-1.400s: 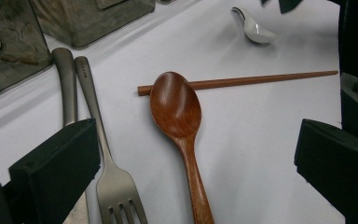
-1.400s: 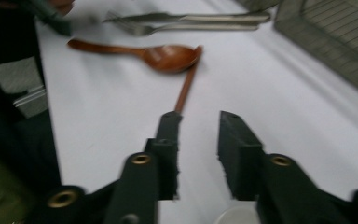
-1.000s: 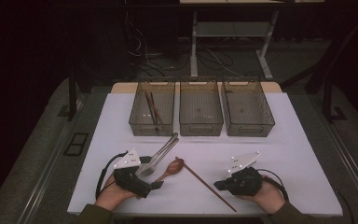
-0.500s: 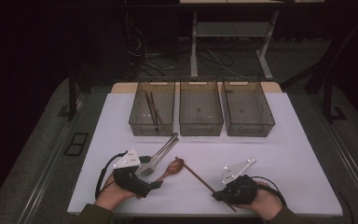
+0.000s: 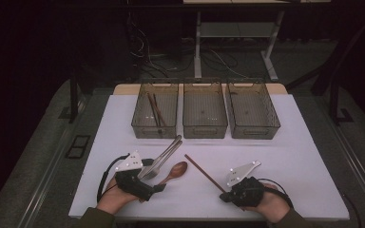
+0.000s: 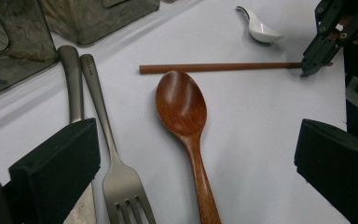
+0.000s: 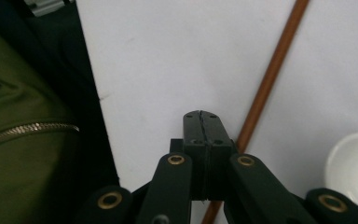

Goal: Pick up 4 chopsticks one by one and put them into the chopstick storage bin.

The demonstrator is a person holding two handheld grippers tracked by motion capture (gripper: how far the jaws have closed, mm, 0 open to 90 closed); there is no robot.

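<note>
A wooden spoon (image 5: pixel 173 172) lies on the white table between the wide-open jaws of my left gripper (image 5: pixel 153 178). In the left gripper view the spoon (image 6: pixel 182 107) points away, and a steel fork (image 6: pixel 116 172) lies beside the left jaw of the left gripper (image 6: pixel 196 154). A brown chopstick (image 5: pixel 204 172) lies slanted to the right. My right gripper (image 5: pixel 224 195) rests at its near end. In the right gripper view the right gripper (image 7: pixel 201 122) is shut, with the chopstick (image 7: pixel 270 70) running beside its tips, not between them.
Three clear bins stand in a row at the back; the left bin (image 5: pixel 155 128) holds brown chopsticks (image 5: pixel 154 109). A steel knife (image 6: pixel 72 79) lies beside the fork. A white ceramic spoon (image 6: pixel 261 31) sits past the chopstick. The table's front edge is close under both hands.
My right gripper has slid toward the front edge and a little left, coming to the chopstick's near end. The left gripper and spoon have stayed put.
</note>
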